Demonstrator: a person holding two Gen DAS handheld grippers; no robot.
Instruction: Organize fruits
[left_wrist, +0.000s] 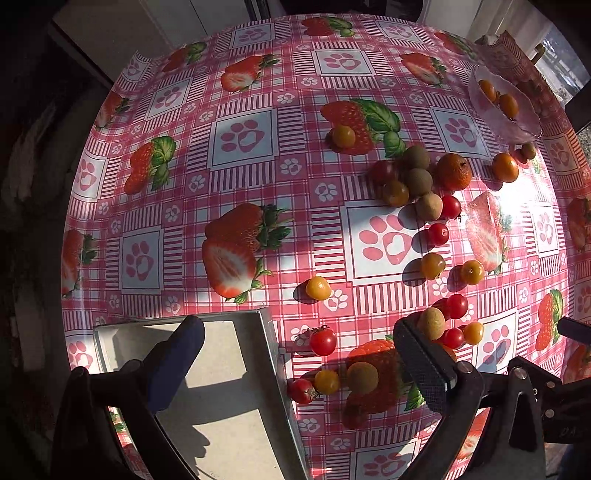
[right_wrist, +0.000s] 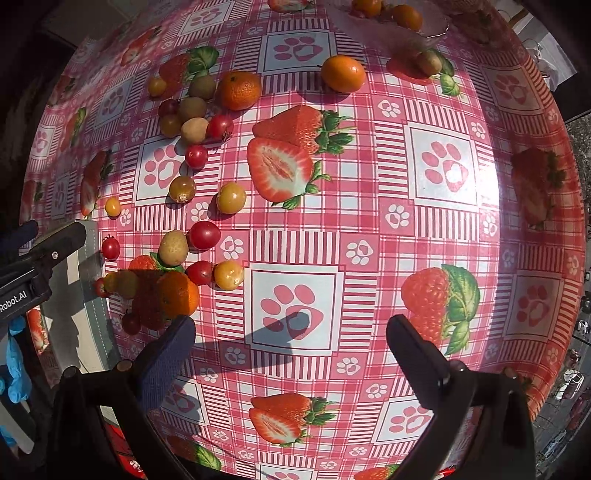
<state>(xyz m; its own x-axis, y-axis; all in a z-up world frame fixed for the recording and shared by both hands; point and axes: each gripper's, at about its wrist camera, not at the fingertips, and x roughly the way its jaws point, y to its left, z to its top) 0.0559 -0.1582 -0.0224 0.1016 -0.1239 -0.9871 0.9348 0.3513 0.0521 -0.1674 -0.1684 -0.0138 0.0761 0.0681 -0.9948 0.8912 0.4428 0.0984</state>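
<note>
While both hand-held grippers, left (left_wrist: 295, 369) & right (right_wrist: 291, 354), gape wide w/ nothing held, round tomatoes (left_wrist: 323, 341) lower-center could roll off the counter (left_wrist: 258, 74) if nudged.

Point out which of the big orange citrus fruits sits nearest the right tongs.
The orange just beyond the right tongs' left fingertip, half in shadow. The wrinkled mandarin and the smooth one lie far up the table.

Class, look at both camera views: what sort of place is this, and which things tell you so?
Probably a home kitchen or dining table. The clues: a wipe-clean tablecloth printed with strawberries and paw prints, loose fruit such as a tangerine and cherry tomatoes, and a glass dish holding small orange fruits.
</note>
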